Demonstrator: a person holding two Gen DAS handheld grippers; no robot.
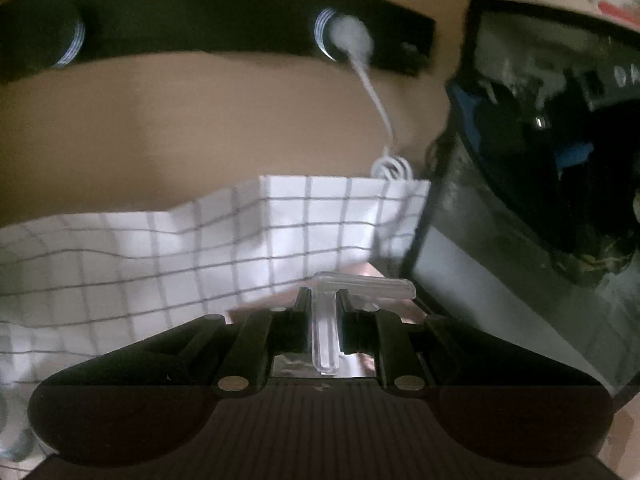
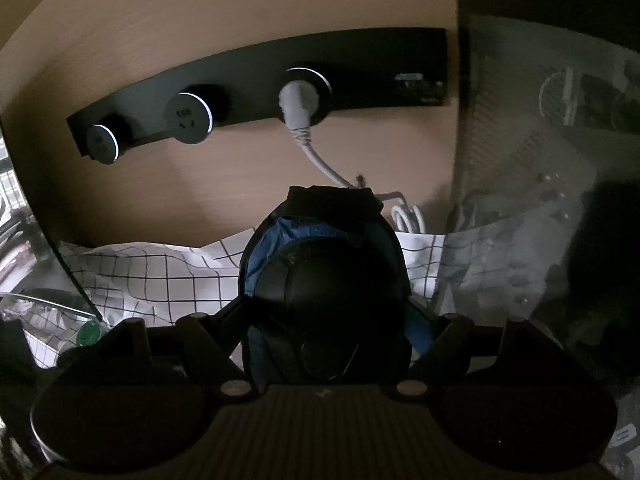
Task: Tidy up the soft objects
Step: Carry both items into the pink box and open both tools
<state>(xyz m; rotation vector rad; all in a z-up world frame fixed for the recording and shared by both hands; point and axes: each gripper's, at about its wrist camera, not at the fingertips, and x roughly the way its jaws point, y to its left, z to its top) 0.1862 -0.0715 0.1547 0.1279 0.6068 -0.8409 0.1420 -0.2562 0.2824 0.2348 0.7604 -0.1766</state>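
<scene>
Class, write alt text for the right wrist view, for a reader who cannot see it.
The right gripper is shut on a dark, rounded soft object with blue panels, held up in the middle of the view. Behind it a white checked cloth lies crumpled below a tan wall, where a black socket strip holds one white plug and cable.

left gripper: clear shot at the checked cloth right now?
Probably not yet. The left gripper is shut on a clear plastic T-shaped piece, so it has no free grip. The checked cloth lies just ahead with nothing between.
</scene>
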